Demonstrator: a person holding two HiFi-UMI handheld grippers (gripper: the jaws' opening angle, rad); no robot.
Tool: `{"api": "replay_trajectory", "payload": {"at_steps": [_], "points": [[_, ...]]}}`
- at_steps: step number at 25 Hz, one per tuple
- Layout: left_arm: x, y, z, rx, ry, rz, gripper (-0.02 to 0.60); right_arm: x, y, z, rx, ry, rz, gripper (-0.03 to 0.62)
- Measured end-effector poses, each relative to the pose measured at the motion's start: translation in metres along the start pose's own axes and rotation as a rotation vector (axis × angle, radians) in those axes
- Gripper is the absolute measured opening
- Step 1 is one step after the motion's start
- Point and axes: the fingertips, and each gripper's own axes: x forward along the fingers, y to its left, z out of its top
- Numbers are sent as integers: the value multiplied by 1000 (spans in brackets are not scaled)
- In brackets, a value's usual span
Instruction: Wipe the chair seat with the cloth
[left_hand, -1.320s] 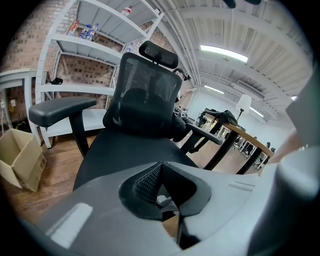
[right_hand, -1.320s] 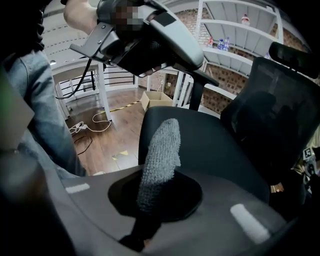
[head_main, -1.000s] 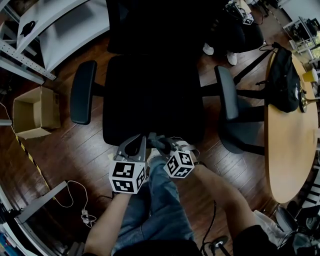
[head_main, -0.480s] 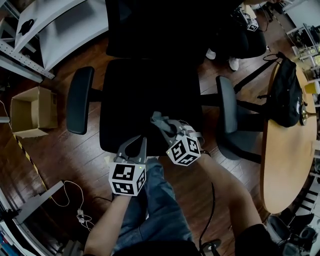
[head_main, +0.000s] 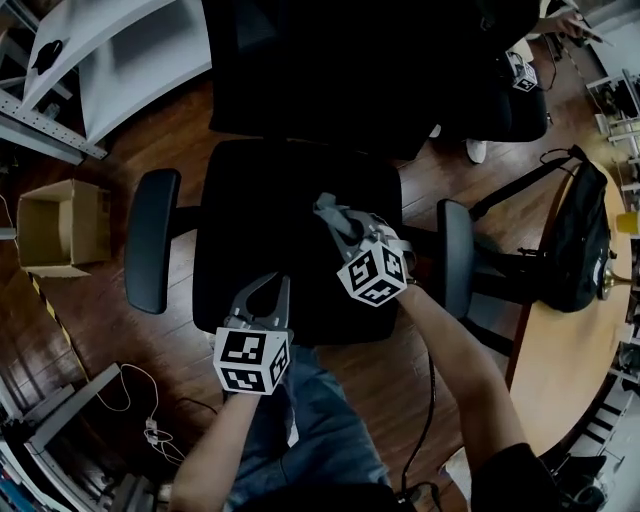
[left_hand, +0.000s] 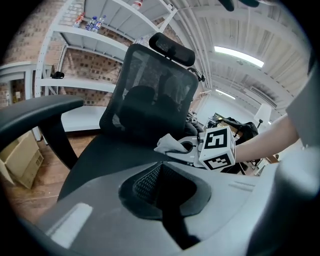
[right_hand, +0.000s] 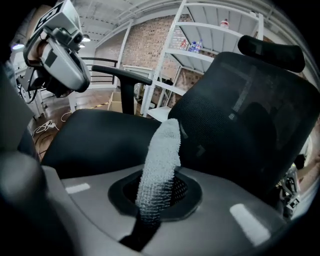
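The head camera looks steeply down onto the chair seat (head_main: 260, 220). The cameras on the left tongs (head_main: 270, 285) and right tongs (head_main: 330, 212) sit low and close, looking across that same seat toward the backrest (left_hand: 150, 85).

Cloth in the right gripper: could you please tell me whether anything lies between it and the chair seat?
Nothing visible does. The right gripper holds the cloth over the chair seat, and nothing shows lying on the dark surface below it. The left gripper sits at the seat's front edge, off to the side.
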Motion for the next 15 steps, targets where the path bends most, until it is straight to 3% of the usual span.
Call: {"api": "replay_trajectory", "payload": {"at_steps": [8,15], "points": [[47,11,22,-33,22,21,5,50,-73,-26,21,89,-40,11],[71,22,21,-35,54,47,5,88,-108,-58,-3,157,-40,11]]}}
